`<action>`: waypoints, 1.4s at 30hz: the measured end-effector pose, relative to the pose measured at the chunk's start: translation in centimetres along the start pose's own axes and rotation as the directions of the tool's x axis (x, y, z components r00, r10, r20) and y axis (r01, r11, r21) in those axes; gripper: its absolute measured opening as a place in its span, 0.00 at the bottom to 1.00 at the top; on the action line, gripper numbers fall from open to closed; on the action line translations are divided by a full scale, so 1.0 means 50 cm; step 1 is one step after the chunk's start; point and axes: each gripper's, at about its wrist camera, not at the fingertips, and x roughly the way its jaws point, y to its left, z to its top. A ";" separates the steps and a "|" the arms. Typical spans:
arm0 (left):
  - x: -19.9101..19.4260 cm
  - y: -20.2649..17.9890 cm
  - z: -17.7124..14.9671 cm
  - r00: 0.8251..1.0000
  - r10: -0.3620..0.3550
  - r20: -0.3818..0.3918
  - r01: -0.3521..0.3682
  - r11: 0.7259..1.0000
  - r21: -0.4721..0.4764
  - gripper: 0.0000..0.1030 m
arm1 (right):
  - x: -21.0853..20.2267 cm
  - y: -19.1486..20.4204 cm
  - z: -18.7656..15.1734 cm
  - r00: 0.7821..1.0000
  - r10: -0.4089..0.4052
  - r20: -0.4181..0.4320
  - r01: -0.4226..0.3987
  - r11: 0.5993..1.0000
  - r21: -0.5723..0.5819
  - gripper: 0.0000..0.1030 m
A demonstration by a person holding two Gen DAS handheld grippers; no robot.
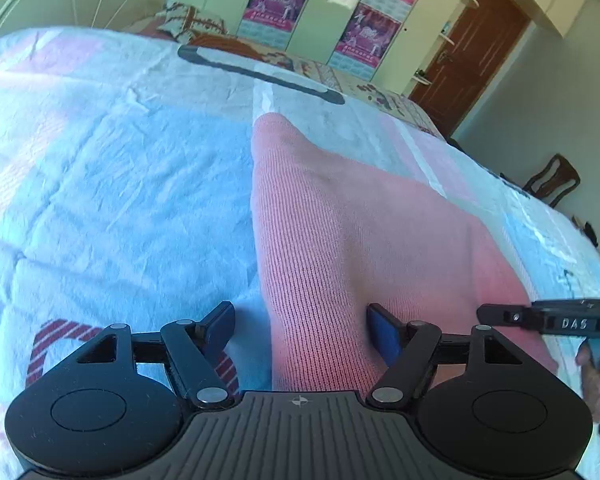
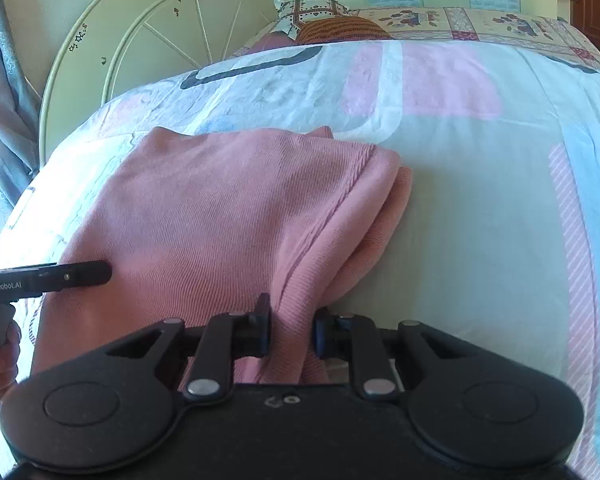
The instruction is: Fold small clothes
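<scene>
We see the pink knit garment [image 1: 340, 240] lying on the bed [image 1: 120, 180], its long axis running away from us. Our left gripper [image 1: 300, 332] is spread wide; our right gripper [image 2: 290, 330] pinches the garment's near edge.

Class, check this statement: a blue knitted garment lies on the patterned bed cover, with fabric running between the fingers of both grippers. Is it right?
Not quite: the knitted garment is pink, not blue, as both wrist views show. The rest stands: it lies on the patterned bed cover, and its fabric runs between the fingers of the left gripper and of the right gripper.
</scene>
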 end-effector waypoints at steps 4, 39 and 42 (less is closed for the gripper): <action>-0.001 -0.005 0.026 1.000 0.008 0.000 -0.008 1.000 0.020 0.70 | -0.002 0.009 0.003 1.000 -0.013 0.006 0.013 1.000 0.006 0.17; -0.098 0.040 -0.050 0.996 0.065 0.059 -0.060 0.994 -0.094 0.84 | -0.057 0.024 -0.027 0.998 -0.064 0.014 0.065 0.997 -0.035 0.06; -0.100 0.017 -0.056 0.993 0.110 0.050 -0.109 0.994 -0.028 0.84 | -0.052 0.010 -0.028 0.997 -0.074 0.023 0.075 0.997 -0.018 0.06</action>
